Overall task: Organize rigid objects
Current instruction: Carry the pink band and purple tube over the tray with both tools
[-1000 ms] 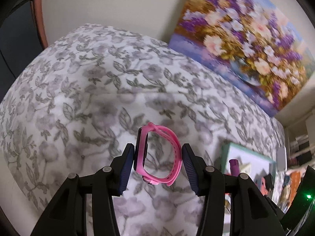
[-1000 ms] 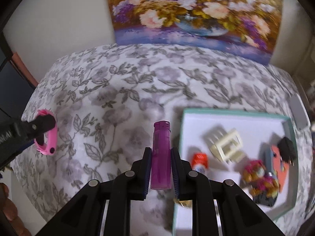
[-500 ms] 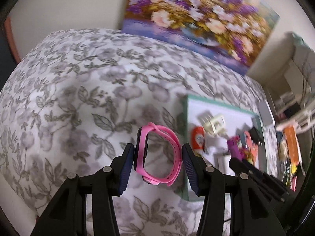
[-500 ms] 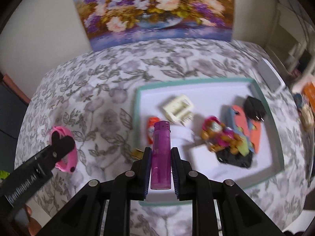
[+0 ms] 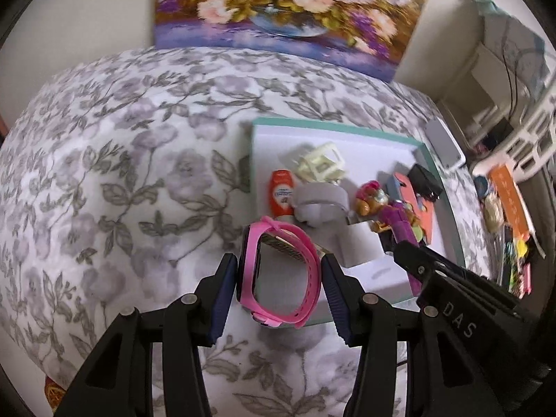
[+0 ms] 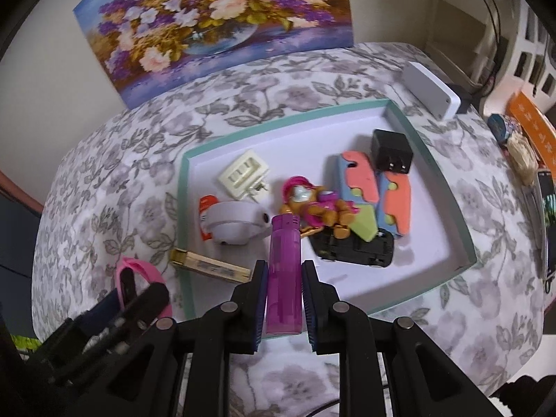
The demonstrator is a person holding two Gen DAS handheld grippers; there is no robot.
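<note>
While both hands hang over the flowery tabletop (image 5: 132, 160), each one carries a thing for the tray (image 6: 462, 229) with the green rim. The left tongs (image 5: 279, 274) squeeze a pink watch (image 5: 278, 274) by its two flat sides, so the band stands up like a ring between the blue pads. It hangs over the near left corner of the tray. The right tongs (image 6: 284, 292) are clamped tight on a purple lighter (image 6: 283, 278), held by its long sides with its top pointing away. It hangs over the near edge of the tray, in the open white part.

I think the things are held this way so each can just be dropped in. The tray already holds a cream plug adapter (image 6: 245, 173), a small red bottle (image 5: 282, 193), a round grey gadget (image 6: 236, 224), a toy bear in pink (image 6: 314, 205), foam puzzle pieces (image 6: 375, 187), a black charger (image 6: 391, 151) and a black toy car (image 6: 354, 248).

Only the right wrist view shows the whole toy car and a gold stick (image 6: 208, 266) lying across the tray's left rim. The left wrist view shows the red bottle's label better, and it shows the right tongs from the side with the lighter poking out.
</note>
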